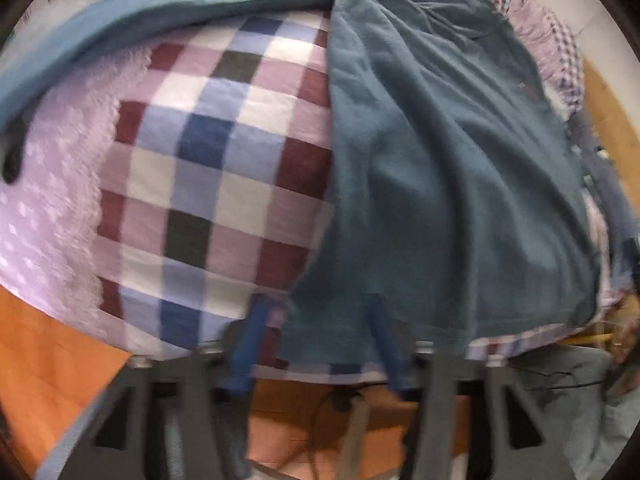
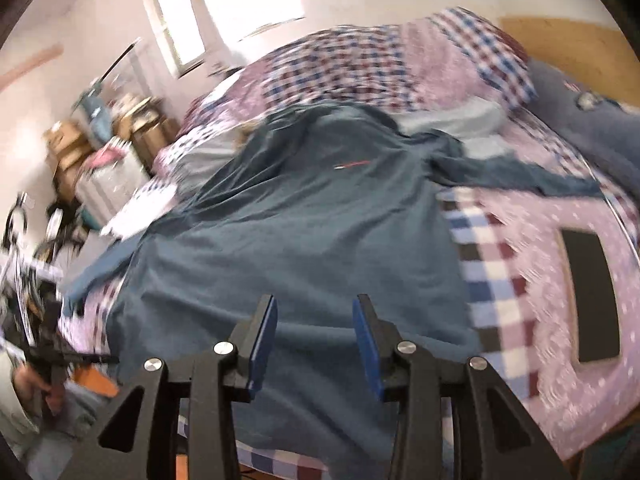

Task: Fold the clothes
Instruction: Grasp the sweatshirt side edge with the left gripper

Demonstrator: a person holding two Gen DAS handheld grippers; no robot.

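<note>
Garment: wrinkled teal-blue cotton shirt (image 2: pixel 304 216) spread flat on the checked pink, maroon and blue bedspread (image 2: pixel 500 280).
Left gripper (image 1: pixel 316 312): jaws parted, blurred, at the hem.
Right gripper (image 2: pixel 314 320): jaws apart, empty.

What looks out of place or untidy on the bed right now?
The teal shirt lies wrinkled, with one sleeve trailing sideways over the checked bedspread. A flat black object, not clothing, rests beside it. Both grippers are open.

Open bedspread: checked quilt (image 1: pixel 208 160), frame centre-left, bare.
Obstacle: teal garment (image 2: pixel 304 240) across frame centre.
Obstacle: black rectangular object (image 2: pixel 592 296), right edge.
</note>
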